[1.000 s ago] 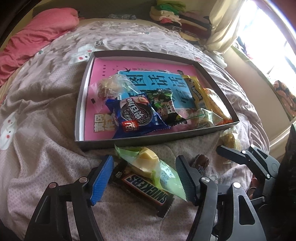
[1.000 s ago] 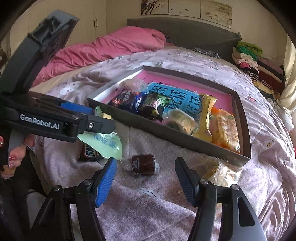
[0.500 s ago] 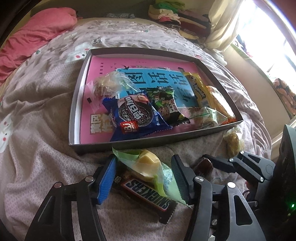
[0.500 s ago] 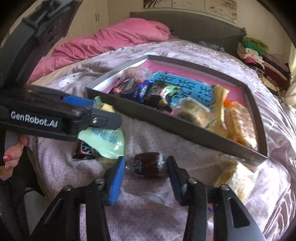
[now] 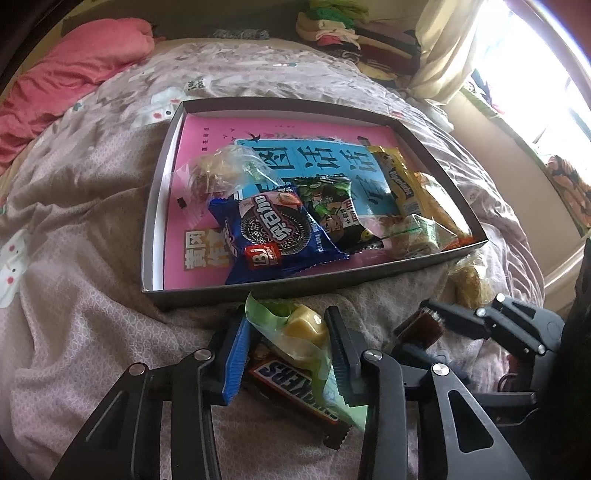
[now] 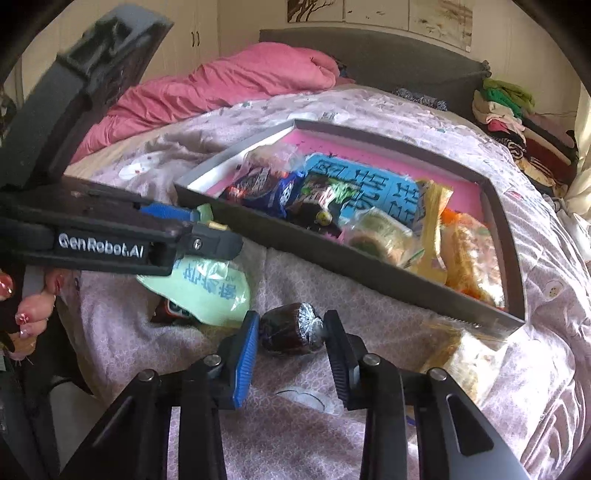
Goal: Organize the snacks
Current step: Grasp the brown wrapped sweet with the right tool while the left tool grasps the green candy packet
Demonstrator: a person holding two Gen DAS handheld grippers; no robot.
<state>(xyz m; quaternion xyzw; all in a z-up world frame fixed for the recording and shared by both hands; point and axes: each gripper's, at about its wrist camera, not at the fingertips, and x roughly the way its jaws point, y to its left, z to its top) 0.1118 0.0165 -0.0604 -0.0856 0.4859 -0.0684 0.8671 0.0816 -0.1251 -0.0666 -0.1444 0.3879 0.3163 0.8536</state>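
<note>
A green packet with a yellow cake [image 5: 304, 328] lies on a Snickers bar [image 5: 295, 384] just before the grey box [image 5: 258, 288]. My left gripper [image 5: 286, 321] is closing, and both its pads touch the packet's sides. To its right a dark brown wrapped candy [image 6: 291, 328] rests on the bedspread. My right gripper [image 6: 291, 317] is closing too, with its pads against the candy's ends. The box [image 6: 332, 258] holds several snacks on a pink book, among them a blue Oreo pack [image 5: 277, 232].
A clear-wrapped snack [image 6: 465, 354] lies on the bedspread by the box's near right corner. A pink duvet [image 5: 74, 66] and a pile of clothes [image 5: 351, 33] sit at the head of the bed. A person's hand [image 6: 33, 317] holds the left gripper.
Both grippers have narrowed from wide open: the left onto the green packet, the right onto the brown candy. Neither snack has left the bed.
</note>
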